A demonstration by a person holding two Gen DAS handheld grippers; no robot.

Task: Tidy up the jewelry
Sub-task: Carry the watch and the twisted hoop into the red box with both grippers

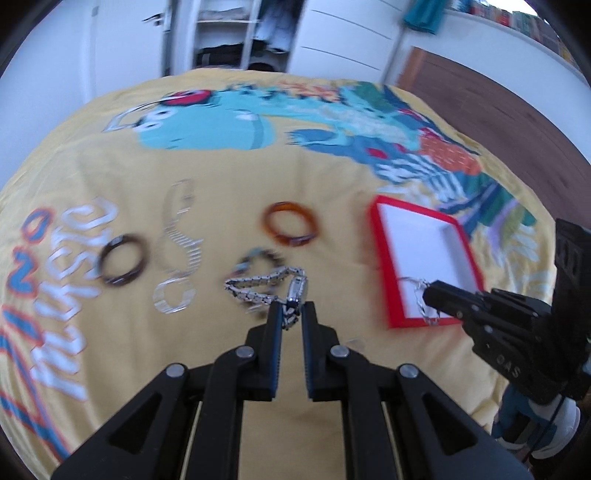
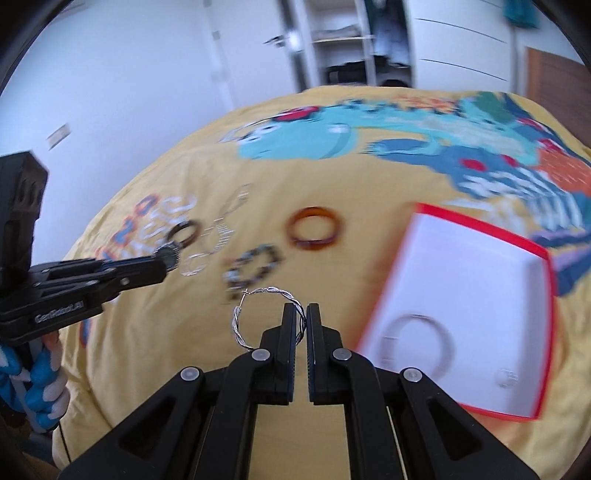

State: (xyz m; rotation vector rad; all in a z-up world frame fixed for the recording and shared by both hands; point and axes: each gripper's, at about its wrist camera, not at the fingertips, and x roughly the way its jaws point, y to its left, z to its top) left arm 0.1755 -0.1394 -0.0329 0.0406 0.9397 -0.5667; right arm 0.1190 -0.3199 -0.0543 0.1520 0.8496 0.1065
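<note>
My left gripper (image 1: pixel 291 310) is shut on a silver link watch (image 1: pixel 258 286) and holds it above the yellow bedspread (image 1: pixel 325 229). My right gripper (image 2: pixel 303 312) is shut on a twisted silver hoop earring (image 2: pixel 243 321), left of the red-rimmed white box (image 2: pixel 532 247). In the left wrist view the right gripper (image 1: pixel 430 295) holds the hoop (image 1: pixel 421 302) over the box's (image 1: pixel 380 254) near corner. The box holds another silver hoop (image 2: pixel 441 326) and a small ring (image 2: pixel 508 378). On the spread lie an amber bangle (image 1: pixel 271 232), a dark brown bangle (image 1: pixel 107 273) and a beaded bracelet (image 2: pixel 236 271).
The left gripper (image 2: pixel 166 258) shows at the left of the right wrist view. The bedspread has a printed blue cartoon creature (image 1: pixel 207 125) and lettering (image 1: pixel 66 280). White wardrobe doors and an open shelf unit (image 1: pixel 236 33) stand beyond the bed. Brown floor (image 1: pixel 498 110) lies to the right.
</note>
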